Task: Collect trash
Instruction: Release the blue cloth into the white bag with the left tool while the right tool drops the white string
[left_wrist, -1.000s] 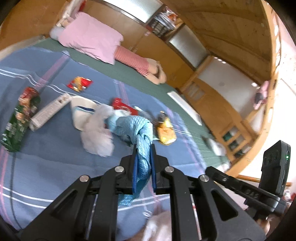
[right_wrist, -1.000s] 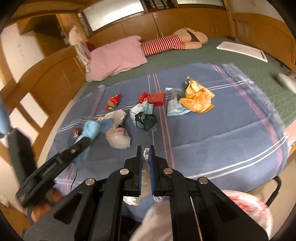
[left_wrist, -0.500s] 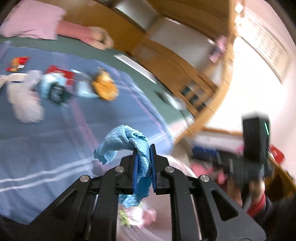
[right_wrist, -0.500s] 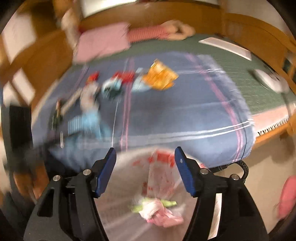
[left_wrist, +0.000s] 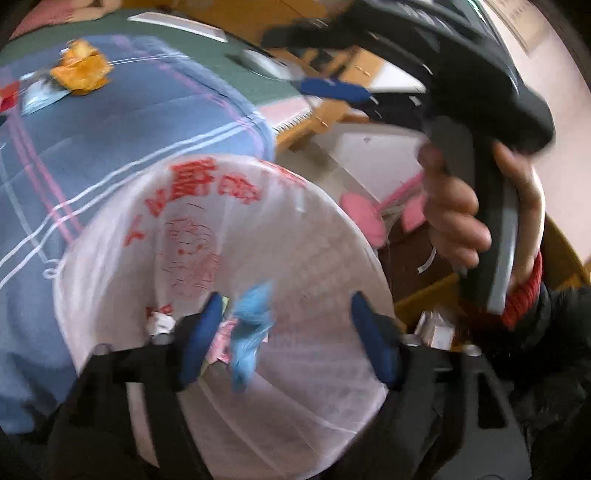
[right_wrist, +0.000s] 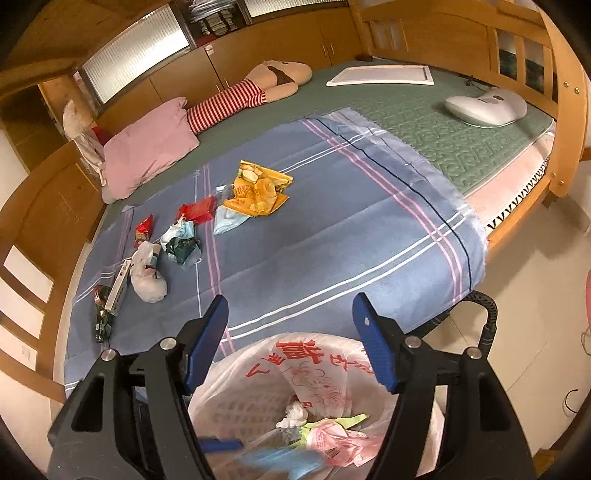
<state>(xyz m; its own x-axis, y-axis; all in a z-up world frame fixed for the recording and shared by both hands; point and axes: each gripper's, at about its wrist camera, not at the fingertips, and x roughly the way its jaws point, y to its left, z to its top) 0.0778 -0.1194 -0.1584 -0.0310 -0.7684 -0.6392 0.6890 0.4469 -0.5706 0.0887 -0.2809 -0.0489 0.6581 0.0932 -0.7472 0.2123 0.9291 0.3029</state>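
My left gripper hangs over the white trash bag, its jaws opening; the blurred blue cloth sits loose between them. On the right, a hand grips the right gripper.

Right wrist view. Wooden bed frame at 3 o'clock; green mattress and blue striped sheet at centre; pink pillow at 10; 2 frosted windows over cabinets at 12; pale floor at 4.
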